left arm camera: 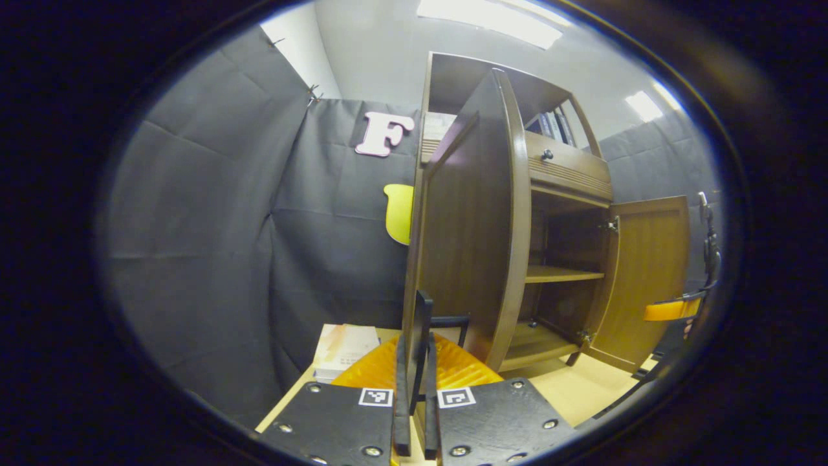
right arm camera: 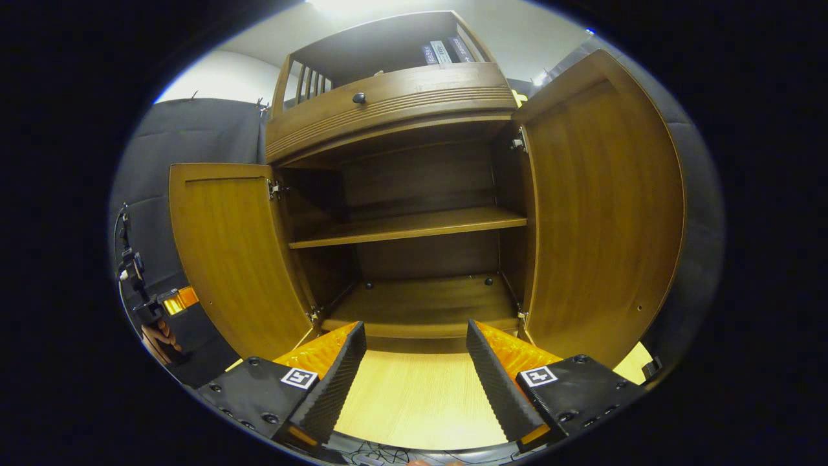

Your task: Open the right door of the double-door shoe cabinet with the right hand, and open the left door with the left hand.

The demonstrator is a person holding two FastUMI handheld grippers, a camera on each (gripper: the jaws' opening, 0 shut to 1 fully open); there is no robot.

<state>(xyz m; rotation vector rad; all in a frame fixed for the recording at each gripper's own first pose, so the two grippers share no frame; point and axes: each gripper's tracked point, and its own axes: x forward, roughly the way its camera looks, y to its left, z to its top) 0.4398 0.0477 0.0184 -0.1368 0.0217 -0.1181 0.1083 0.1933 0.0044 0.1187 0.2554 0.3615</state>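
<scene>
The brown wooden shoe cabinet (right arm camera: 388, 97) stands on a light table with both doors swung wide. In the left gripper view the left door (left arm camera: 466, 226) shows almost edge-on. My left gripper (left arm camera: 425, 323) is shut on that door's thin black handle (left arm camera: 453, 320). In the right gripper view that door (right arm camera: 233, 259) stands at the left, with my left gripper (right arm camera: 152, 304) and a hand at its outer edge. The right door (right arm camera: 601, 213) stands wide at the right. My right gripper (right arm camera: 415, 327) is open before the bare lower compartment, touching nothing.
Inside are one middle shelf (right arm camera: 414, 225) and a bottom board. Above sits a drawer with a dark knob (right arm camera: 359, 98), and books (right arm camera: 443, 50) on the top shelf. A flat box (left arm camera: 346, 349) lies on the table (right arm camera: 414, 395) left of the cabinet. Black cloth walls surround.
</scene>
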